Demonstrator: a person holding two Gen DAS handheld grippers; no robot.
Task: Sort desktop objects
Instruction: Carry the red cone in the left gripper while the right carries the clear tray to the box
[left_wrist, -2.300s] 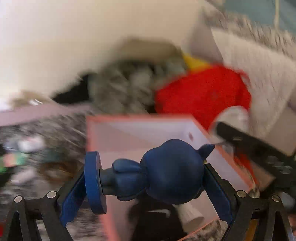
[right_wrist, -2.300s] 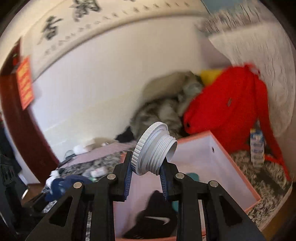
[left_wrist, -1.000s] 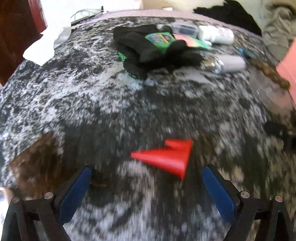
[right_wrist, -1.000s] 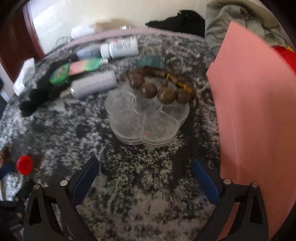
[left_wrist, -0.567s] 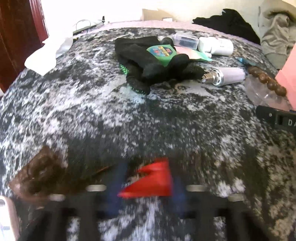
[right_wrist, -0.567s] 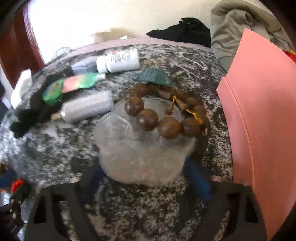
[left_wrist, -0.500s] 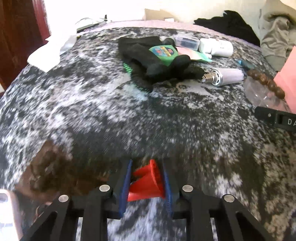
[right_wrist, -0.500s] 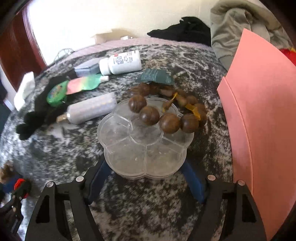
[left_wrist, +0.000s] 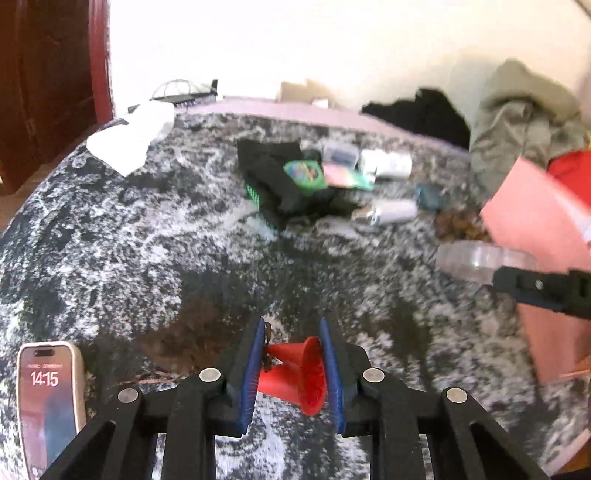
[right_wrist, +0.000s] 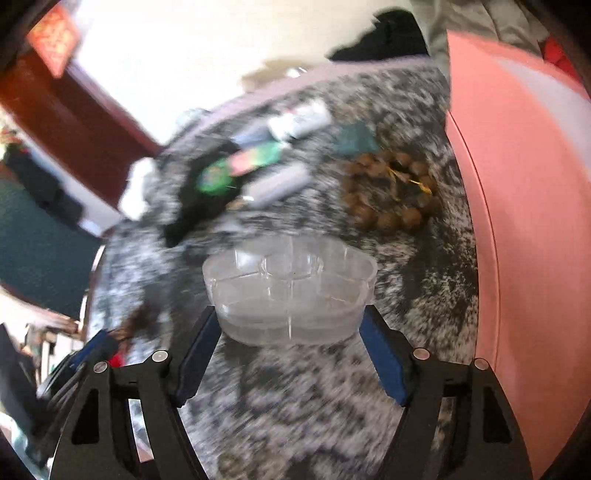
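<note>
My left gripper (left_wrist: 292, 332) is shut on a small red cone-shaped piece (left_wrist: 295, 369) and holds it just above the speckled black-and-white cloth (left_wrist: 147, 258). My right gripper (right_wrist: 290, 321) is shut on a clear flower-shaped compartment box (right_wrist: 290, 291), lifted off the cloth; that box and gripper also show at the right of the left wrist view (left_wrist: 480, 258). A pink box (right_wrist: 524, 221) stands at the right. A string of brown wooden beads (right_wrist: 388, 195) lies on the cloth beside it.
At the far side lie a black glove with a green tag (left_wrist: 288, 184), a silver tube (left_wrist: 388, 212), a white bottle (left_wrist: 388, 164) and a white tissue (left_wrist: 129, 136). A phone (left_wrist: 48, 402) lies at the near left. Clothes (left_wrist: 517, 122) pile at the back right.
Both grippers dropped earlier items, came down open, then closed: the left on the red cone, the right on the clear box. Both now lift; the beads are left on the cloth.
</note>
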